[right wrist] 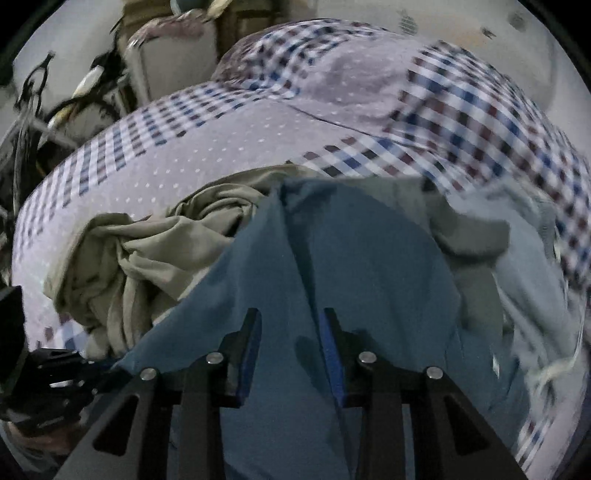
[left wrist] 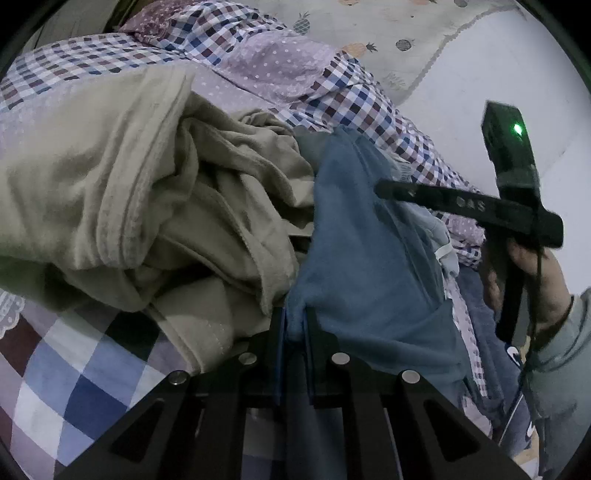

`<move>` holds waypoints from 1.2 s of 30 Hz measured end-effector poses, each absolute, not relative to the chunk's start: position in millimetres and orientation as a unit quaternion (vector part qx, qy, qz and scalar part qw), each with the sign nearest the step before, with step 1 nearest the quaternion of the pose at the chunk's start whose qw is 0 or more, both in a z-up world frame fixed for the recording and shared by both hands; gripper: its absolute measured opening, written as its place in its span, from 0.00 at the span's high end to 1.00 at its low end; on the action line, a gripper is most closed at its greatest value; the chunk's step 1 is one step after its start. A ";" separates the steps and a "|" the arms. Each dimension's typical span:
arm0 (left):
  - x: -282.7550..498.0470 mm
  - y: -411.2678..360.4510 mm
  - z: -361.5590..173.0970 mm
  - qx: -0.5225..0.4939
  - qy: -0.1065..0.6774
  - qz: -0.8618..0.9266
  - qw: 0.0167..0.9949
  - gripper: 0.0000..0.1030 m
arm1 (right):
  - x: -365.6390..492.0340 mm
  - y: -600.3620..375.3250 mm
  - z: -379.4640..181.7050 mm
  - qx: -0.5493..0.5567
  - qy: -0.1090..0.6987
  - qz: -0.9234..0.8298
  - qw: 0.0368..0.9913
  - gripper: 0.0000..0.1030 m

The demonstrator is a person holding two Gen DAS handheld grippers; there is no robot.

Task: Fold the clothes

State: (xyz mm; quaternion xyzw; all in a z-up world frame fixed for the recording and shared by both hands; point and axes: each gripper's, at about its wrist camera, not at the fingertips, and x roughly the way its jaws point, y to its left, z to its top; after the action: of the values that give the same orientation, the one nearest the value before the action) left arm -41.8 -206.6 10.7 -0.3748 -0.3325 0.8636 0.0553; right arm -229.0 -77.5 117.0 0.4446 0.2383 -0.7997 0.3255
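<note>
Checkered quilt [left wrist: 343,96] is lying rumpled across the bed under everything, dotted lilac patches showing through. Behind it a pale pineapple-print sheet [left wrist: 373,33] is hanging by the wall. Some blurry bags and cables [right wrist: 74,96] are sitting off the bed's edge.

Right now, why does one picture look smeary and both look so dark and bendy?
Right wrist view: the checked quilt and the clutter at upper left are streaked with motion blur, while the blue cloth near the lens is sharper. Left wrist view: crisp, with a green light glaring on the right tool. Both views: dim room, and the fisheye lens curves everything inside dark round corners.
</note>
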 end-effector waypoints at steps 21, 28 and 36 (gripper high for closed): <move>-36.9 -209.5 13.7 -0.359 -0.350 0.863 0.067 0.92 | -251.9 -136.3 121.1 0.426 0.327 -0.783 0.314 0.98; -40.1 -210.6 9.4 -0.374 -0.350 0.857 0.055 0.92 | -247.2 -184.5 126.8 0.367 0.376 -0.798 0.294 0.99; -38.4 -214.0 11.4 -0.378 -0.349 0.855 0.059 0.92 | -247.7 -161.6 135.3 0.371 0.349 -0.820 0.263 0.90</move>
State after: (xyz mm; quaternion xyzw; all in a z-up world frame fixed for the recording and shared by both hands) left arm -38.4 -214.0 11.4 -0.3785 -0.3487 0.8554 0.0592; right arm -247.7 -161.6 135.3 0.3705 0.3489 -0.8195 0.2634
